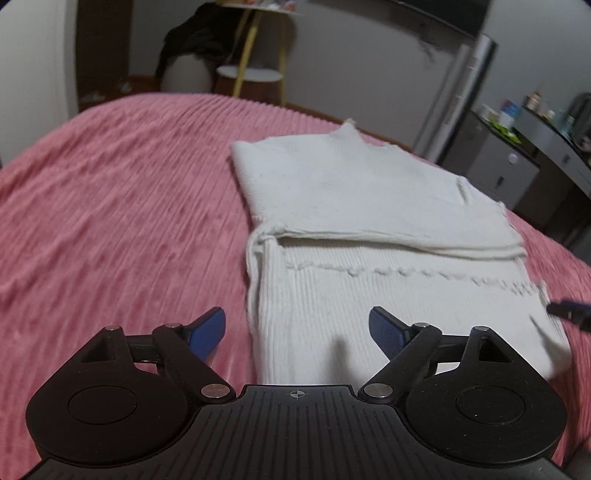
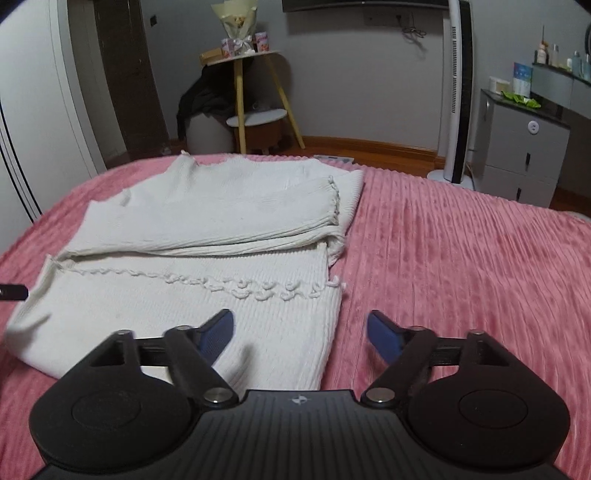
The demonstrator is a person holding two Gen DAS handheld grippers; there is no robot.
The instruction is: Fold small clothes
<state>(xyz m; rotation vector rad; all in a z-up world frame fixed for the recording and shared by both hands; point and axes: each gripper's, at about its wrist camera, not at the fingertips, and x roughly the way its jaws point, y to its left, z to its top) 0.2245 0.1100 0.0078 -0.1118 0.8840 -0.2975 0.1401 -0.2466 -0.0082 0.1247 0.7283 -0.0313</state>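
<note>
One white knitted garment (image 2: 192, 258) is lying on one pink bed (image 2: 461, 258). Two grippers are showing, the left gripper (image 1: 297, 332) and the right gripper (image 2: 300, 332), each carrying two blue-padded fingers (image 1: 208, 328). Beyond the bed, one yellow-legged side table (image 2: 251, 92) is standing, one white tower fan (image 2: 460, 92), one grey drawer cabinet (image 2: 521, 155) and one bouquet (image 2: 236, 18).

Left tongs (image 1: 297, 328) and right tongs (image 2: 301, 332), black ribbed housings, blue finger pads, silver pivot screws
</note>
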